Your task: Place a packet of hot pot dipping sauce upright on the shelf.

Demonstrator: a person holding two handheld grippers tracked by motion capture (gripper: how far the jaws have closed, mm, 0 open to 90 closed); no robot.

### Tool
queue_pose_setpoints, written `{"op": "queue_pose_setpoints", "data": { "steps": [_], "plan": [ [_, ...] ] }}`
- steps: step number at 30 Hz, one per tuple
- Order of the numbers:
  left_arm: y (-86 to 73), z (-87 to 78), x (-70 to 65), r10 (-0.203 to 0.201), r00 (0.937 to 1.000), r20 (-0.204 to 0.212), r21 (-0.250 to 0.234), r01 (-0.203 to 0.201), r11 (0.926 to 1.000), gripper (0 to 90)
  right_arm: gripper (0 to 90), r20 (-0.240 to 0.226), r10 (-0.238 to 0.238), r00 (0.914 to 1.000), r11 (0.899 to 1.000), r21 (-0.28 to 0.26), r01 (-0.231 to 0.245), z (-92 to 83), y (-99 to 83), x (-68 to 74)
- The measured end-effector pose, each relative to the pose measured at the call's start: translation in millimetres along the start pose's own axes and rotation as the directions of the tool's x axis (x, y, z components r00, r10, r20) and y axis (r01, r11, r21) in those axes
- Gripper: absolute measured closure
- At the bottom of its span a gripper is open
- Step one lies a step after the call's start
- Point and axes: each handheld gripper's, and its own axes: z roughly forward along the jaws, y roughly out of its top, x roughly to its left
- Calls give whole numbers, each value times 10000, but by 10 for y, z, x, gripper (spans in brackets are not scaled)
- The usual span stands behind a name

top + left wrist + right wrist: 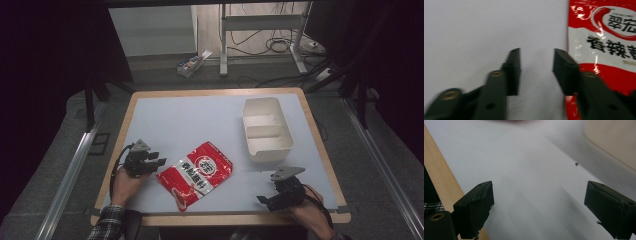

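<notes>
High view: I see the glossy red-and-white plastic snack pouch [196, 173] flat on the white desk [190, 120], at 6 o'clock.
Left gripper [154, 163]: jaws released, empty, just at the pouch's 9 o'clock edge.
Right gripper [266, 200]: jaws released wide, empty.

**Off to the side**

A white two-compartment tray [267, 131] sits empty at the far right of the desk [190, 120], whose pale top has a wooden rim. Beyond it, a small box [191, 64] and cables [280, 46] lie on the floor.
</notes>
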Motion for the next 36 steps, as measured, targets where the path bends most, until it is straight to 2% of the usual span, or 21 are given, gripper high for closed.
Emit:
{"op": "queue_pose_setpoints", "data": {
  "steps": [1,5,6,10,12,14,19,27,36],
  "plan": [
    [22,25,-6,-104,9998,173,-102,106,9999,693,89,7,-17,10000,10000,44,17,8,-2,0],
    [110,144,5,78,9969,789,-33,-76,10000,894,92,93,-55,9999,9999,105,54,24,-1,10],
    [130,180,-1,63,9954,954,19,-65,10000,900,92,133,-86,9999,9999,109,84,22,0,11],
    [184,299,-74,480,9918,1185,553,-549,9970,900,92,181,-97,9998,9999,92,96,19,-1,6],
    [196,338,-120,734,9892,1269,859,-847,9927,900,93,168,-89,9998,9999,109,87,21,-3,5],
    [204,344,-142,769,9891,1259,911,-887,9919,900,94,159,-109,9998,9998,148,107,24,-2,12],
    [195,355,-128,503,9844,1683,878,-658,9940,900,95,173,-185,9997,9996,193,181,31,-1,15],
    [222,367,-210,885,9783,1871,1017,-1089,9888,900,95,218,-229,9995,9995,209,225,33,2,20],
    [281,397,-360,1309,9658,2240,1307,-1628,9780,900,95,265,-278,9993,9994,208,273,30,6,27]
  ]
}}
